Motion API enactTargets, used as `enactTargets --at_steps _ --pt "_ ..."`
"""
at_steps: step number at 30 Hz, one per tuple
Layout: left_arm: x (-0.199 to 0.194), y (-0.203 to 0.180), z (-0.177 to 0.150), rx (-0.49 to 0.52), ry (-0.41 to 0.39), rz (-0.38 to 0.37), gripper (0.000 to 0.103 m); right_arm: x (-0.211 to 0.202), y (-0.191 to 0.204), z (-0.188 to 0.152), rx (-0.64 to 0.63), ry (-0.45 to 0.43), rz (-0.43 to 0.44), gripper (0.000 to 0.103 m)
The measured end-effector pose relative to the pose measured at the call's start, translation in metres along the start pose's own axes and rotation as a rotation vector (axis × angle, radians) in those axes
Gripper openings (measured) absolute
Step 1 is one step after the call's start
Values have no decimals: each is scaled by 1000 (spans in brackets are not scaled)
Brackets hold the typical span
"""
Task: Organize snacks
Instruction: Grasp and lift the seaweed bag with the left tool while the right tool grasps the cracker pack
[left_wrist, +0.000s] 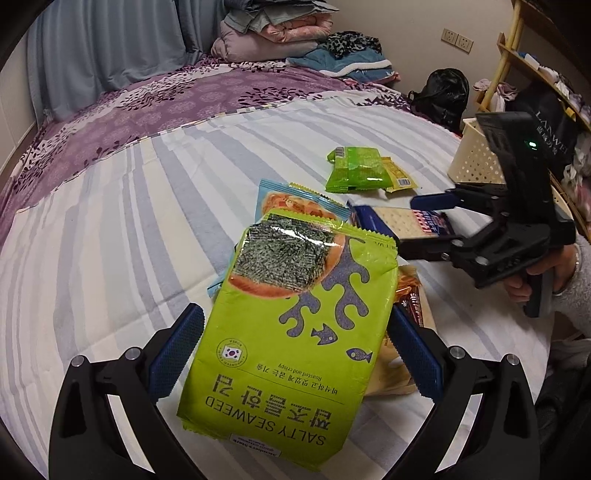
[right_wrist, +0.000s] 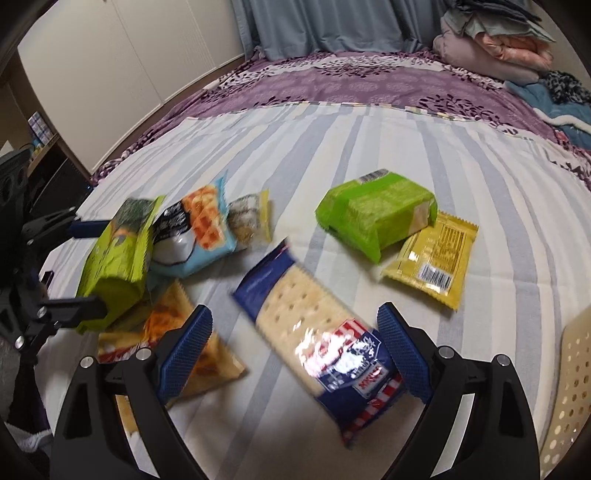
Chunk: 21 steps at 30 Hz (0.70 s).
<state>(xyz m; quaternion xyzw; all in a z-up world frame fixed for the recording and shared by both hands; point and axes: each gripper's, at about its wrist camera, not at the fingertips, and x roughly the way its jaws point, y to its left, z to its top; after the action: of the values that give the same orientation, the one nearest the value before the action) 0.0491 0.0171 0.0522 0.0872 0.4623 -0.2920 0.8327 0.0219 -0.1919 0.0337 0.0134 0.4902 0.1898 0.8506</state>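
My left gripper (left_wrist: 295, 350) has its jaws wide around a green salty seaweed pack (left_wrist: 295, 332) that lies between the pads; whether they press it I cannot tell. The pack (right_wrist: 118, 258) and the left gripper (right_wrist: 85, 269) also show in the right wrist view. My right gripper (right_wrist: 295, 354) is open around a blue cracker pack (right_wrist: 314, 332), which lies on the bed between the pads. In the left wrist view the right gripper (left_wrist: 424, 225) is over the cracker pack (left_wrist: 406, 225). A light blue waffle pack (right_wrist: 199, 232) lies beside the seaweed pack.
A green pack (right_wrist: 373, 218) and a yellow pack (right_wrist: 432, 258) lie on the striped sheet (right_wrist: 369, 147). An orange pack (right_wrist: 184, 332) lies near the left pad. A cream perforated basket (left_wrist: 476, 158) stands at the bed's right edge. Folded bedding (left_wrist: 277, 33) is stacked far back.
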Motion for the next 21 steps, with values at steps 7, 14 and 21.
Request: enactTargets --at_steps 7,14,21 --pt "-1 10 -6 -93 -21 -24 95 -14 15 -23 -69 19 -11 90" --pt "-9 7 -7 -134 -46 9 87 -2 15 -3 -92 -14 -141 89" --pt "-25 11 -16 -229 -85 42 86 14 16 -1 -84 13 -165 67"
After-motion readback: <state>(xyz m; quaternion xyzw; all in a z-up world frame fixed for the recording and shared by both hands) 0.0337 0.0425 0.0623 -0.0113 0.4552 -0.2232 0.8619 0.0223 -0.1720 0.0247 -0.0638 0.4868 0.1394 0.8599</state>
